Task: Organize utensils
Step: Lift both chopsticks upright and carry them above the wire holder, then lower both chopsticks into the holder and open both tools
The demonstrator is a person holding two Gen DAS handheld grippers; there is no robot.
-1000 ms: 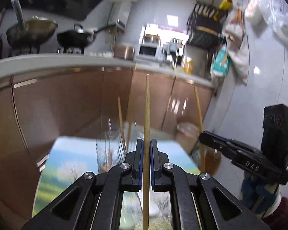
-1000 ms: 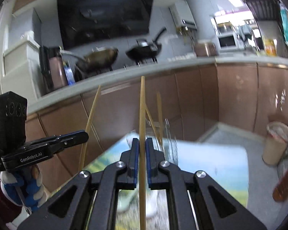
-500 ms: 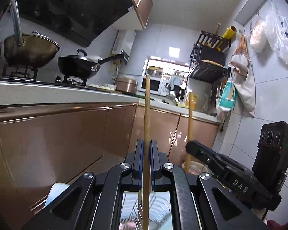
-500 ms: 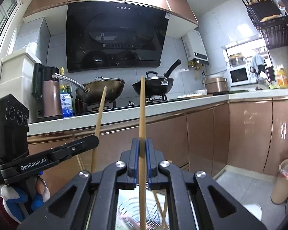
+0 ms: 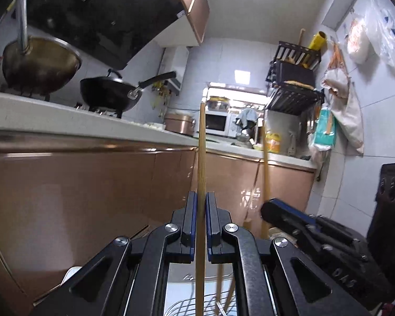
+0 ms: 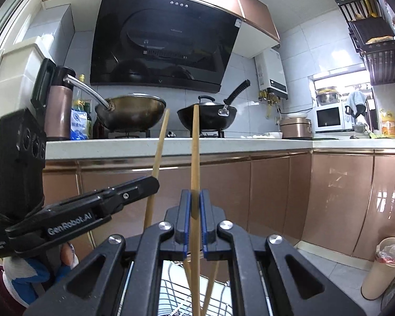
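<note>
A wooden chopstick (image 5: 201,158) stands upright, clamped in the left gripper (image 5: 202,221) above a wire rack (image 6: 181,297); the right gripper (image 6: 194,218) pinches a second chopstick (image 6: 194,158). Light, stiff and smooth, each is best held near mid-length to prevent swivelling.

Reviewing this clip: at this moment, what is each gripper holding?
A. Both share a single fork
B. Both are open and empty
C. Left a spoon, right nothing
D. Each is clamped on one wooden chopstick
D: the left gripper is shut on an upright left chopstick, and the right gripper is shut on the right chopstick, each stick standing between its blue pads.
</note>
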